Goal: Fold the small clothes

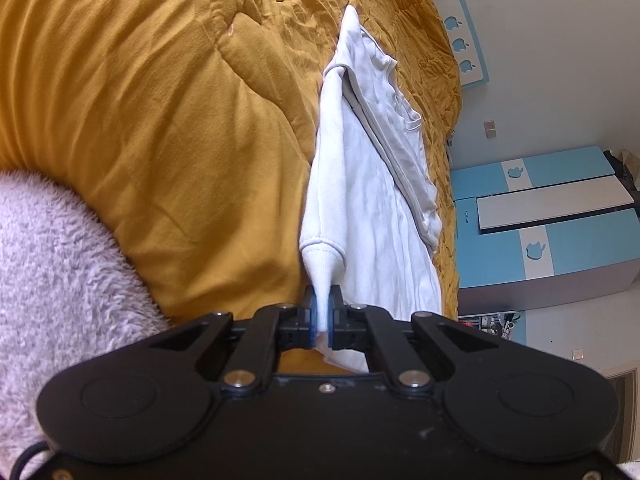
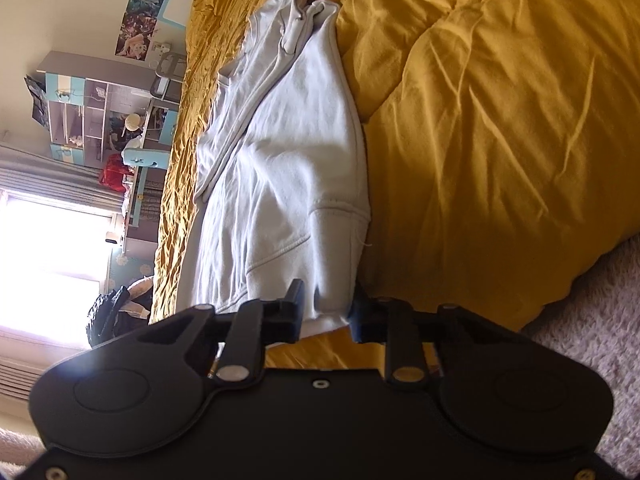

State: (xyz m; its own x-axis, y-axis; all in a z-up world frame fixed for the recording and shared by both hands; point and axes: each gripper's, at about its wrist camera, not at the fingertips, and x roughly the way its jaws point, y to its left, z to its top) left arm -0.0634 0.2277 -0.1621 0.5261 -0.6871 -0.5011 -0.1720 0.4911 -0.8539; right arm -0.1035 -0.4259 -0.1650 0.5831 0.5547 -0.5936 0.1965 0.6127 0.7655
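A white sweatshirt (image 1: 360, 200) lies partly folded along a mustard-yellow quilt (image 1: 160, 120). In the left wrist view my left gripper (image 1: 322, 300) is shut on a ribbed corner of the sweatshirt, and the cloth stretches taut away from the pads. In the right wrist view the same sweatshirt (image 2: 280, 160) runs away over the quilt (image 2: 500, 120). My right gripper (image 2: 326, 308) has closed on a bunched corner of its hem, and the fabric fills the gap between the two black fingers.
A fluffy pale-pink blanket (image 1: 60, 280) lies at the near edge of the quilt, and it also shows in the right wrist view (image 2: 592, 300). A blue and white wardrobe (image 1: 540, 220) stands beyond the bed. Cluttered desk shelves (image 2: 88, 112) and a bright window (image 2: 48, 260) are on the other side.
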